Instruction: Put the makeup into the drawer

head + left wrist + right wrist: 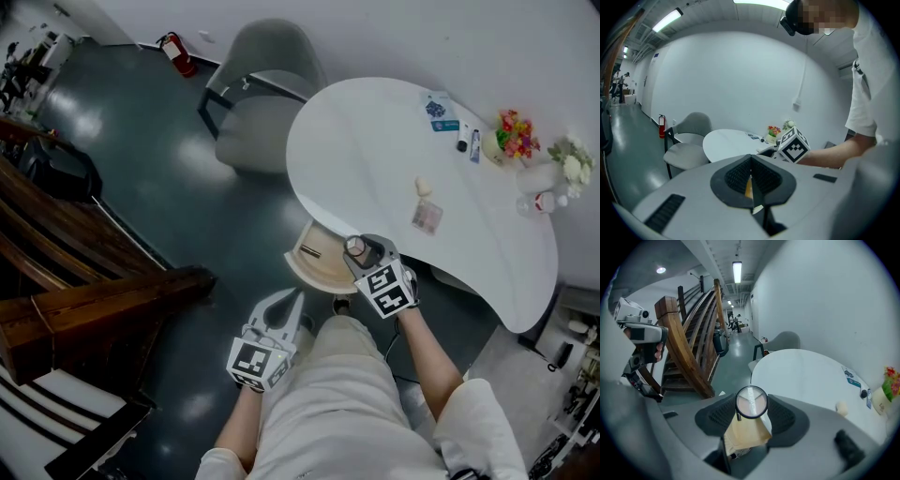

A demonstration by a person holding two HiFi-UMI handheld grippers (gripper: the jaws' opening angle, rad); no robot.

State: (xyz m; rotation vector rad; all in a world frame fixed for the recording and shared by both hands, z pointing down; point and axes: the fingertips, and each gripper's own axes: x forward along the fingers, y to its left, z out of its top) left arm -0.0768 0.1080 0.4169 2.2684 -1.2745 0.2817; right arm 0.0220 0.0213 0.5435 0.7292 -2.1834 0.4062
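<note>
Under the edge of the white tabletop [375,141], the open drawer [314,261] lies just below and ahead of the right gripper [361,251], whose jaws clamp the round makeup compact [751,402], while the left gripper [286,305], jaws closed and empty, hangs farther back.

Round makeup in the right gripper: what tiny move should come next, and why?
Probably ease the right gripper across and down, over the open drawer. Its fingers are clamped on the round compact, which in the head view sits just at the drawer's edge, below the rim of the table, so it isn't clearly above the inside yet.
</note>
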